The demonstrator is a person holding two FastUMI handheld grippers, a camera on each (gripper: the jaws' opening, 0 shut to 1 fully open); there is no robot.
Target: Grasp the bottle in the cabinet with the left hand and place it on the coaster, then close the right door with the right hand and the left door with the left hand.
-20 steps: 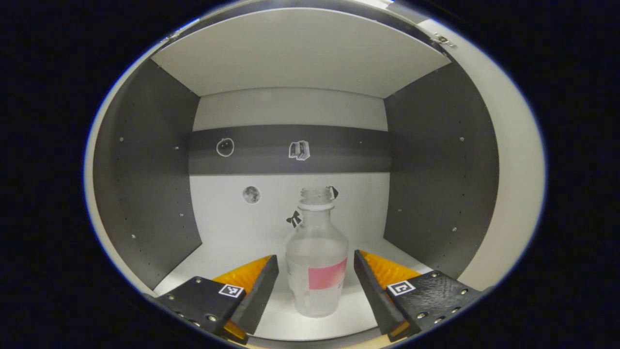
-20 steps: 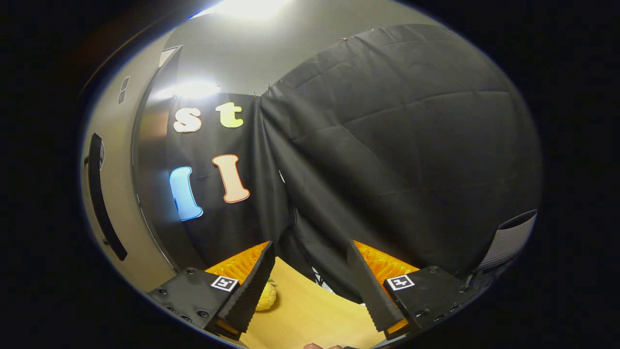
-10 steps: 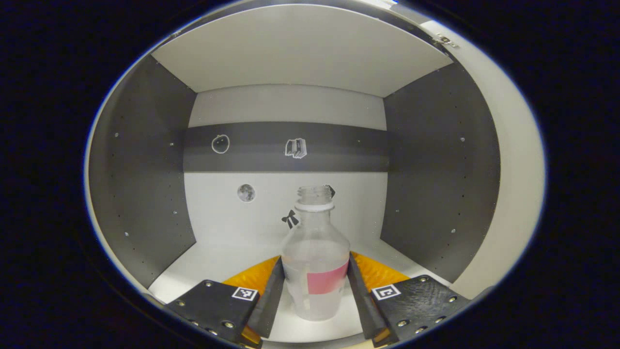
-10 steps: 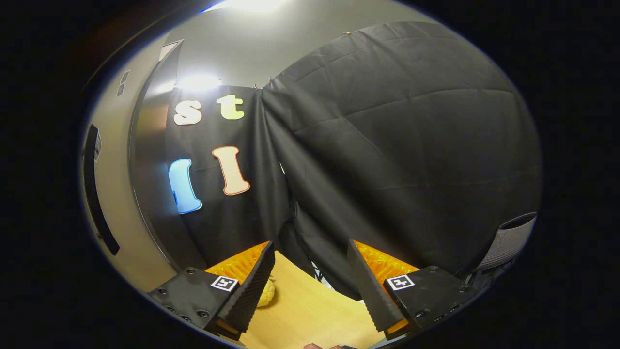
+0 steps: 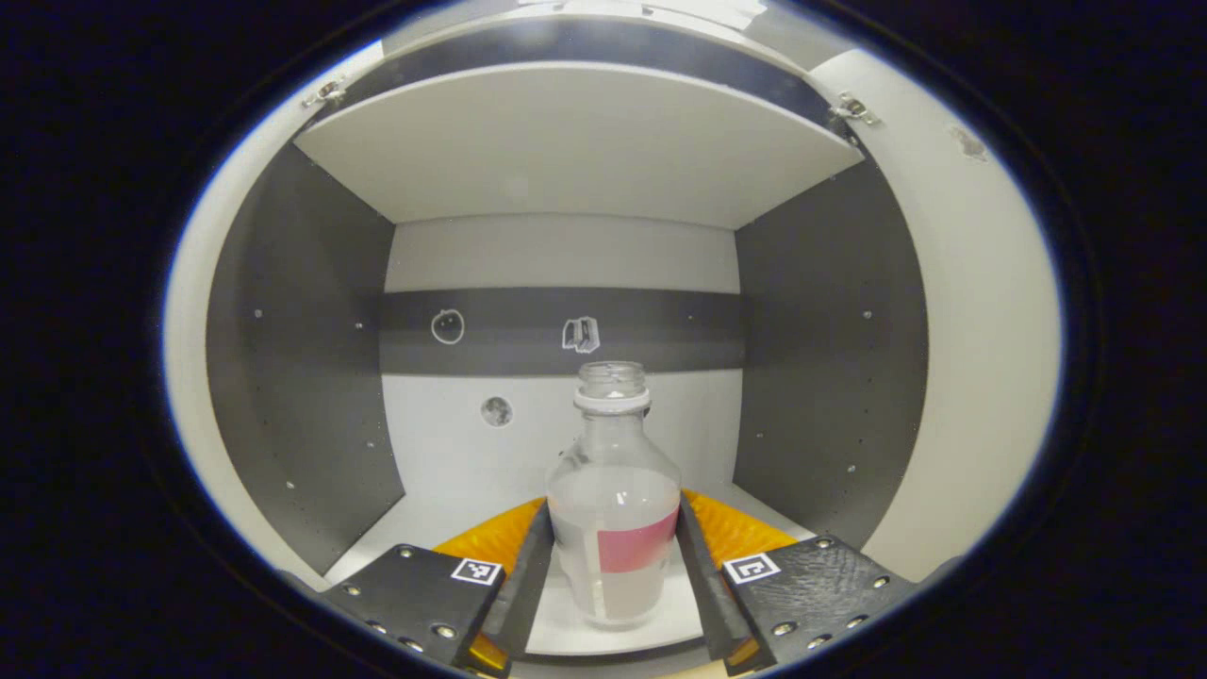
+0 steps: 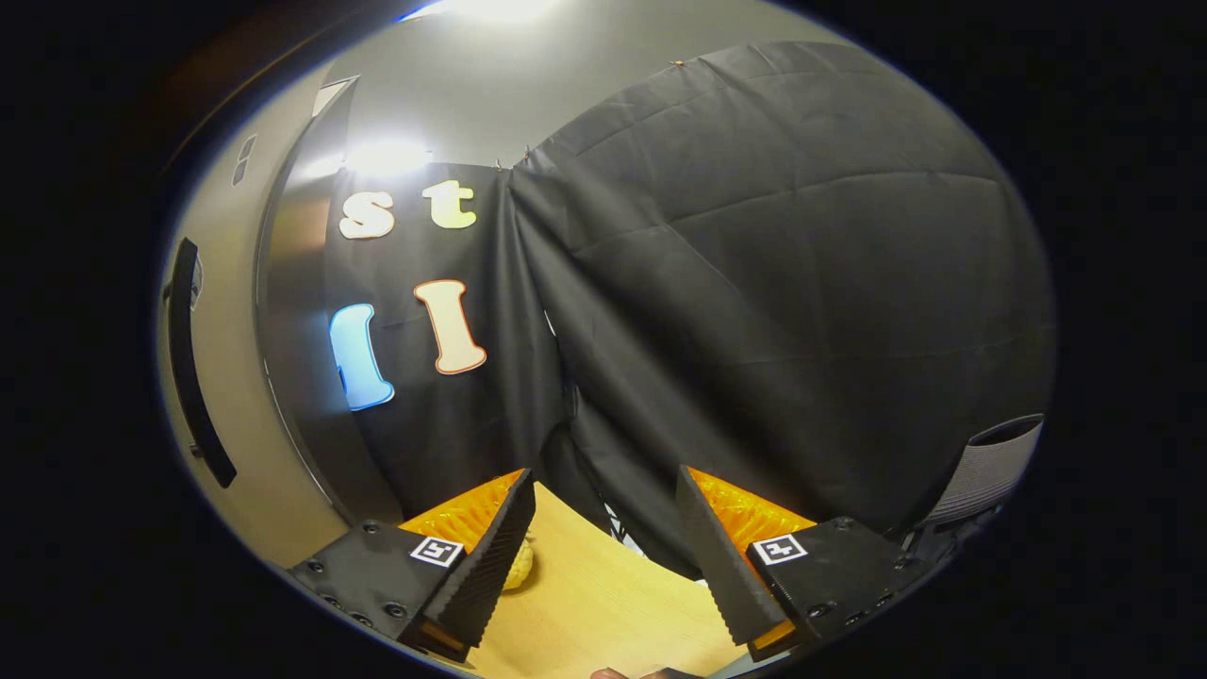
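1. While both doors stand open, the cabinet [image 5: 566, 160] shows its pale floor, grey side walls and small stickers [image 5: 581, 334] on the back wall.
2. On the right gripper view, a wooden table [image 6: 603, 604] lies below the black cloth, beside a grey door [image 6: 212, 311].
3. Upright inside the cabinet, the clear bottle [image 5: 615, 500] has a pink label.
4. The left gripper [image 5: 613, 566] presses both fingers on the bottle.
5. The right gripper [image 6: 603, 547] is spread, holding nothing, over the table.

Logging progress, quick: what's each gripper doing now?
Left gripper: closed on the bottle.
Right gripper: open, holding nothing.
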